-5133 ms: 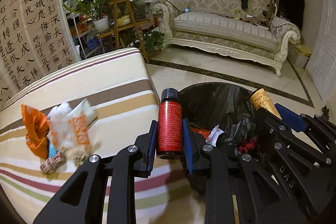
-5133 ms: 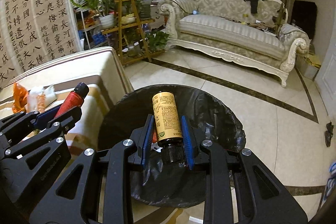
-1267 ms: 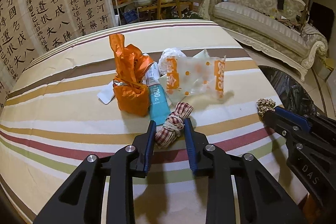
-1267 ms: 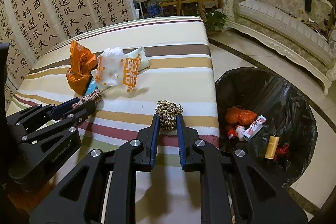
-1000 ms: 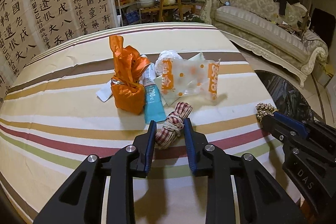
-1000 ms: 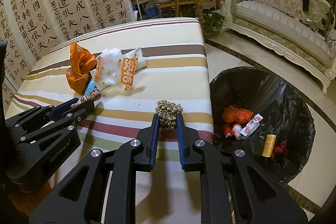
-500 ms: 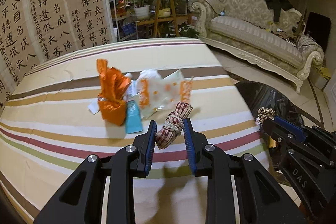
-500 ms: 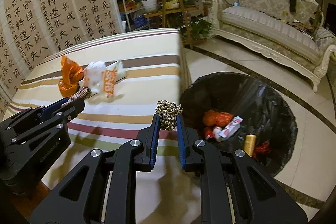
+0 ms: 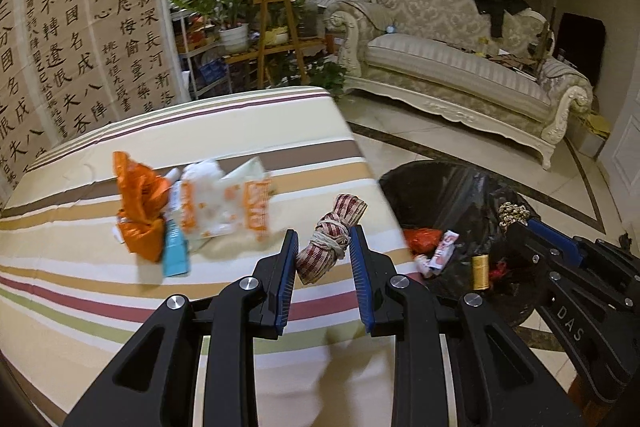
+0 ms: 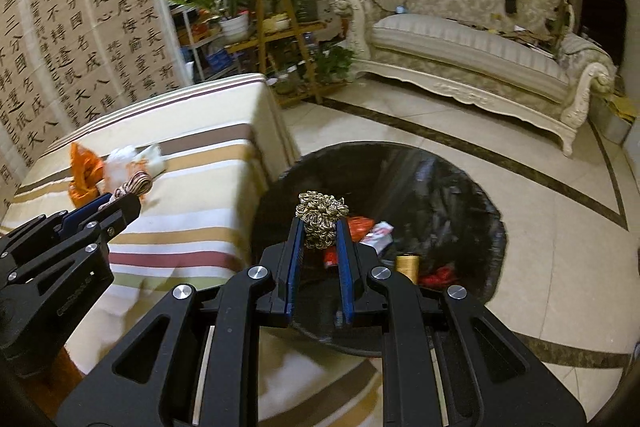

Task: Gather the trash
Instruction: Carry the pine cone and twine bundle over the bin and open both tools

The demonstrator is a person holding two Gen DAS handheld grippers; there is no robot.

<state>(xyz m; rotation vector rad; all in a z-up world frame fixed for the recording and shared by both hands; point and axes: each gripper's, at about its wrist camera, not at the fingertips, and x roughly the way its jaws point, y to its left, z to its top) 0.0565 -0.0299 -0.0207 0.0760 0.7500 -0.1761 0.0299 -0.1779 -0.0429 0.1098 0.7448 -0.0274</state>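
My left gripper [image 9: 323, 242] is shut on a red-checked cloth bundle tied with string [image 9: 331, 241], held above the right edge of the striped table [image 9: 240, 135]. My right gripper [image 10: 319, 233] is shut on a gold cord bundle [image 10: 321, 217], held over the near rim of the black-lined trash bin [image 10: 452, 187]. The bin [image 9: 448, 187] holds an orange wrapper, a white packet and a yellow bottle [image 9: 479, 271]. An orange bag [image 9: 138, 207], a white and orange wrapper [image 9: 224, 207] and a teal tube [image 9: 174, 257] lie on the table.
A cream sofa [image 9: 460, 67] stands across the tiled floor. A wooden plant stand [image 9: 276, 39] and a calligraphy screen [image 9: 80, 27] are behind the table. The left gripper shows at the left of the right wrist view [image 10: 122, 197].
Both grippers have lifted their bundles off the table and swung right toward the bin. The right one is now over the bin's rim.
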